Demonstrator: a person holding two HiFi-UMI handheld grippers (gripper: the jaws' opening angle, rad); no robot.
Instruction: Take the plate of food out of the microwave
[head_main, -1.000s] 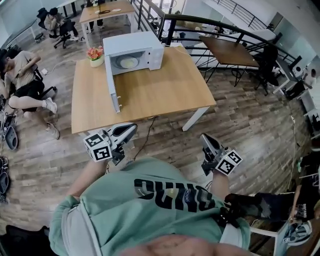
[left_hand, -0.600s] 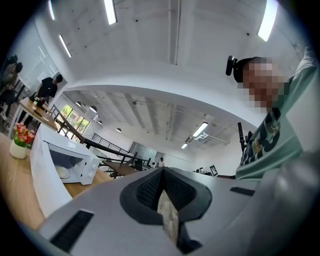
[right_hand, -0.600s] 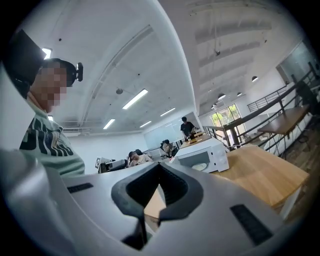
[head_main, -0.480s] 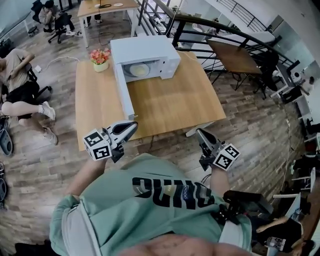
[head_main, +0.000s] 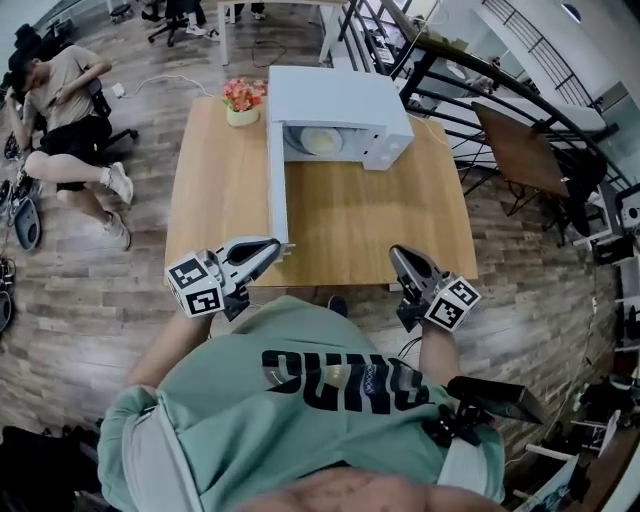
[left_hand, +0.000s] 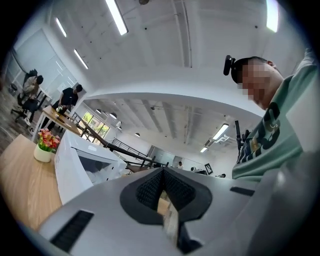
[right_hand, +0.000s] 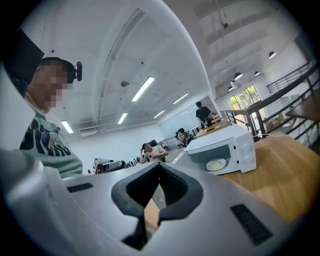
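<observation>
A white microwave (head_main: 340, 105) stands at the far side of a wooden table (head_main: 380, 220), its door (head_main: 277, 180) swung wide open toward me. Inside sits a pale plate of food (head_main: 318, 141), also seen as the plate (right_hand: 216, 163) in the right gripper view. My left gripper (head_main: 268, 246) hovers at the table's near edge, just before the door's tip, jaws shut and empty. My right gripper (head_main: 398, 258) is shut and empty too, at the near edge further right. In the left gripper view the microwave (left_hand: 87, 162) lies ahead to the left.
A small pot of flowers (head_main: 243, 100) stands left of the microwave. A person (head_main: 65, 110) sits on the floor at the far left. A black railing (head_main: 450, 60) and another wooden table (head_main: 525, 150) lie to the right.
I have come closer to the table and more squarely in front of the microwave. Both grippers now reach the table's near edge, still shut.
</observation>
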